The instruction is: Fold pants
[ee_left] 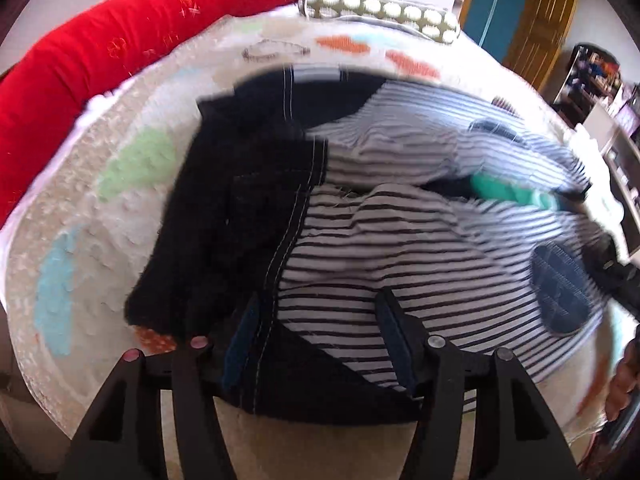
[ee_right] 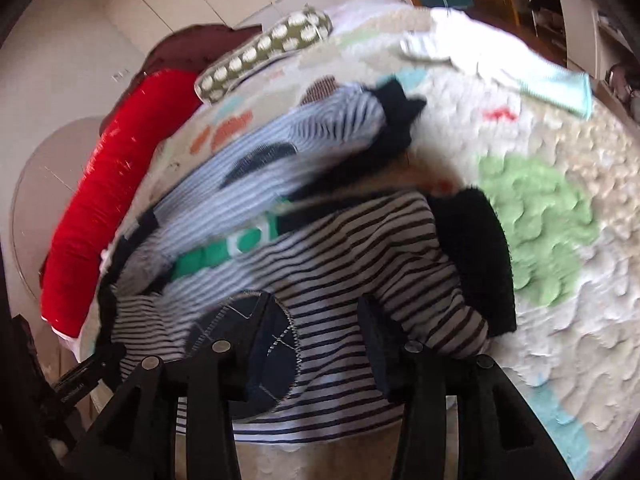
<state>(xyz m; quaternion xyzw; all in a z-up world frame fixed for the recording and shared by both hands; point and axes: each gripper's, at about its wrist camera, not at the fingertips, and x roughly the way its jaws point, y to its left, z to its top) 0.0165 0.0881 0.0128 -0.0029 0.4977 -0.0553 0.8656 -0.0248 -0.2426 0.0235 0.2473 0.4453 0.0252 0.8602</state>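
The pants [ee_left: 400, 240] are black-and-white striped with dark denim waist, cuffs and round knee patches [ee_left: 560, 288]. They lie crumpled on a textured blanket, with a green strip showing between the legs. My left gripper [ee_left: 320, 340] has its jaws apart around the dark waistband edge, with cloth between them. In the right wrist view the pants [ee_right: 340, 248] fill the middle. My right gripper [ee_right: 316, 344] has its jaws apart over a striped leg, at a round denim patch [ee_right: 276, 360]. The frames are motion-blurred.
The blanket [ee_left: 100, 220] is cream with green, blue and orange patches. A red bolster [ee_left: 100, 60] lies along its far left edge. A green dotted cushion [ee_left: 380, 12] sits at the back. White and pale blue garments [ee_right: 500, 60] lie at the far right.
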